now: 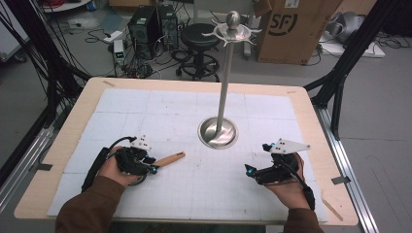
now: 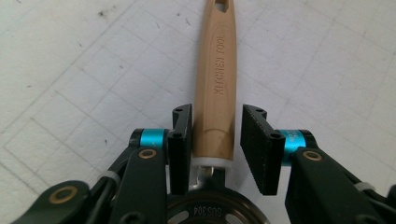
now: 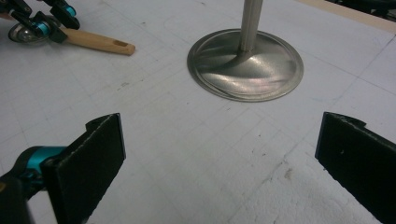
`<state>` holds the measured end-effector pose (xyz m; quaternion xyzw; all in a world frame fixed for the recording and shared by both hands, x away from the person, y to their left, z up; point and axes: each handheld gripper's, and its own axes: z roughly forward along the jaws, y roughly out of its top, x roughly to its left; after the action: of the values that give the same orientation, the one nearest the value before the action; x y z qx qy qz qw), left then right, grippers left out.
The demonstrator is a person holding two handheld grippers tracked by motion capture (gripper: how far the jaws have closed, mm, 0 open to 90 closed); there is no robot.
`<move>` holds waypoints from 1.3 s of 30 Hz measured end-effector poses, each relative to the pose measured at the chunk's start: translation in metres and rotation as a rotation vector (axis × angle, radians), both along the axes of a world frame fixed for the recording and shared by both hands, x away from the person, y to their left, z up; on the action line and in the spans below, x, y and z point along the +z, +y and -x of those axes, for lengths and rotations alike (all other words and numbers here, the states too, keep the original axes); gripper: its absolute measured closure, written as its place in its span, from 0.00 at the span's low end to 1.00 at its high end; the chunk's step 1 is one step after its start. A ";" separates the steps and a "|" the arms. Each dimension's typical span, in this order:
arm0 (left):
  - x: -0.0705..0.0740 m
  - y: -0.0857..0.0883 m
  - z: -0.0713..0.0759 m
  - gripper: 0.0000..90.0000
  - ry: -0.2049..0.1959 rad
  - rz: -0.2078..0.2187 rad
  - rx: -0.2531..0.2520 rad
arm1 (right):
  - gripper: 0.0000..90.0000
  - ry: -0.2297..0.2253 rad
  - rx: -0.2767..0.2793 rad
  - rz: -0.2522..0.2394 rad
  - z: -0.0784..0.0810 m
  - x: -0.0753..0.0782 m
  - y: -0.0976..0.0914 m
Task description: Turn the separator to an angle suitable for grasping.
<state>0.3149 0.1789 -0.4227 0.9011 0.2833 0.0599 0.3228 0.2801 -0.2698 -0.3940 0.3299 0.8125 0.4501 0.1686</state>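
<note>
A kitchen tool with a wooden handle [image 1: 170, 158] lies flat on the white gridded mat, left of centre. In the left gripper view the handle [image 2: 215, 93] runs up between the jaws, and its round metal head [image 2: 215, 211] sits at their base. My left gripper [image 1: 151, 165] straddles the handle's lower end: one pad [image 2: 181, 140] lies against it and the other pad [image 2: 259, 144] stands slightly off, so the jaws do not clamp it. My right gripper [image 1: 256, 158] rests at the right of the mat, wide open with nothing between its pads [image 3: 93, 158].
A tall steel stand rises from a round dished base [image 1: 218, 132] at the mat's centre, with hooked arms at its top [image 1: 233, 30]. From the right gripper view the base [image 3: 245, 65] lies ahead, and the left gripper [image 3: 46, 18] is at far left.
</note>
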 end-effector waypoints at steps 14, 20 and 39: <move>0.002 -0.013 -0.001 0.66 -0.004 -0.125 -0.024 | 0.00 0.004 -0.003 0.003 -0.001 -0.001 -0.001; -0.001 -0.013 -0.002 0.67 0.016 -0.142 -0.022 | 0.00 0.008 -0.002 0.007 -0.001 -0.002 -0.001; 0.003 -0.024 0.000 0.77 0.022 -0.221 -0.040 | 0.00 0.006 -0.007 0.005 0.002 -0.001 -0.004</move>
<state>0.3151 0.1548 -0.4202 0.9373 0.2605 0.0743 0.2195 0.2780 -0.2734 -0.3954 0.3336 0.8128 0.4467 0.1688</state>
